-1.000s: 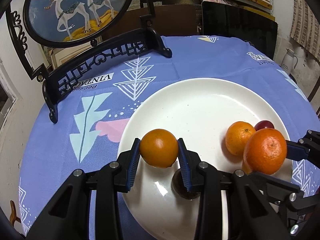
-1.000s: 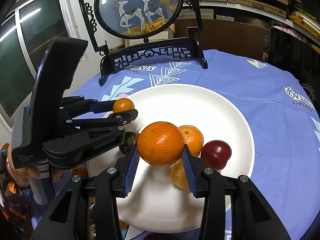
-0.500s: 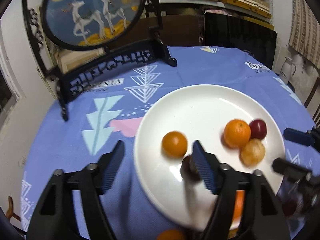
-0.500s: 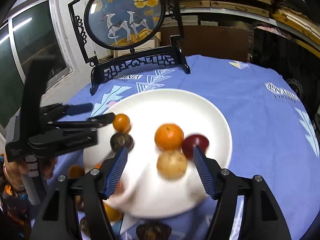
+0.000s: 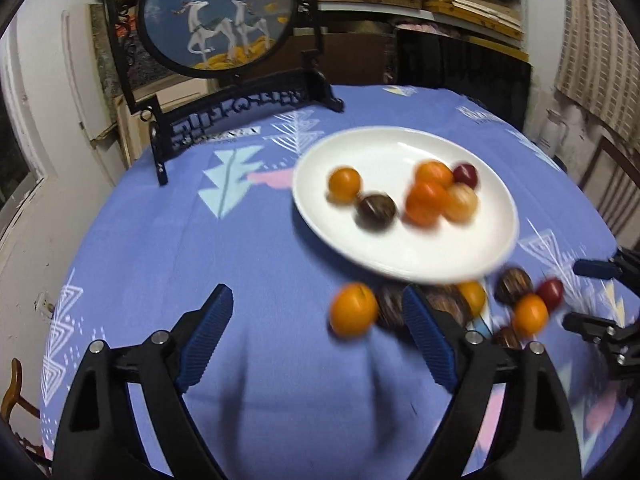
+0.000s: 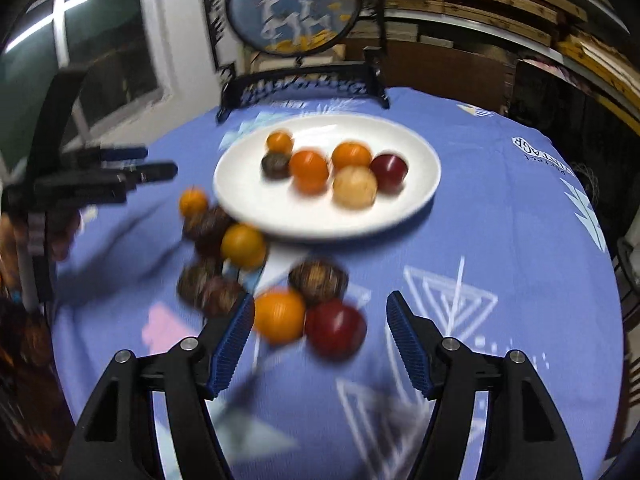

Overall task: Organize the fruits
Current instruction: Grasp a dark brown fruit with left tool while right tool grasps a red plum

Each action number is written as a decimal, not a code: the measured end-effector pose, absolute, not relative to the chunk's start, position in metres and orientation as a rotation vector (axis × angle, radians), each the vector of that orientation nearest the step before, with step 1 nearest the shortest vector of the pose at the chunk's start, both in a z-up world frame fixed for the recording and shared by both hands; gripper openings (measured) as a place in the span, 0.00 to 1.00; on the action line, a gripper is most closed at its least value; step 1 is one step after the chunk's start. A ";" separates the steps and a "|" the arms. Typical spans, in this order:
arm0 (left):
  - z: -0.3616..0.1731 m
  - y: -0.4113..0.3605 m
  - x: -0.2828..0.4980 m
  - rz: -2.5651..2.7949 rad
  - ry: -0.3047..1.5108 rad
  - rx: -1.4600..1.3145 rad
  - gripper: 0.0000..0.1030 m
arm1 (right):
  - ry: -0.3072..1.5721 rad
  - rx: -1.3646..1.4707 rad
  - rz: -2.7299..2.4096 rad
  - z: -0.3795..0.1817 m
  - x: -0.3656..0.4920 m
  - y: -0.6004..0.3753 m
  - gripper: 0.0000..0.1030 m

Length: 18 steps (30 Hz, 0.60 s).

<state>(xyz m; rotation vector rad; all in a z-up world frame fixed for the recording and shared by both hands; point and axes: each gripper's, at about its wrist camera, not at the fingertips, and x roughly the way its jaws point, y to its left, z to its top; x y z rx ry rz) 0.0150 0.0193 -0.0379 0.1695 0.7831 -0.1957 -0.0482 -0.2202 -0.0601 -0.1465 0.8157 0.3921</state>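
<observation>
In the right wrist view's lower middle, the empty right gripper point(image 6: 320, 340) has wide fingers flanking the loose orange point(image 6: 279, 315) and red fruit point(image 6: 335, 330).

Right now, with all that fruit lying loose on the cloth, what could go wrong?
The loose round fruits crowd together beside the white plate; closing on the orange could nudge the red fruit touching it and send it rolling.

The right gripper stands open near both, so it might pinch two at once.

The left gripper, its jaws opening with nothing between them, works close by; the two could bump.
</observation>
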 end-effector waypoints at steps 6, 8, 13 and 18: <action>-0.056 -0.002 -0.021 -0.306 0.812 0.238 0.84 | 0.847 -0.213 0.399 -0.077 -0.058 -0.217 0.67; -0.064 -0.011 -0.028 -0.329 0.823 0.285 0.84 | 0.862 -0.214 0.392 -0.082 -0.054 -0.217 0.67; -0.083 -0.031 -0.031 -0.381 0.858 0.351 0.84 | 0.904 -0.213 0.395 -0.089 -0.043 -0.215 0.66; -0.094 -0.051 -0.019 -0.412 0.896 0.362 0.84 | 0.923 -0.231 0.399 -0.093 -0.037 -0.210 0.57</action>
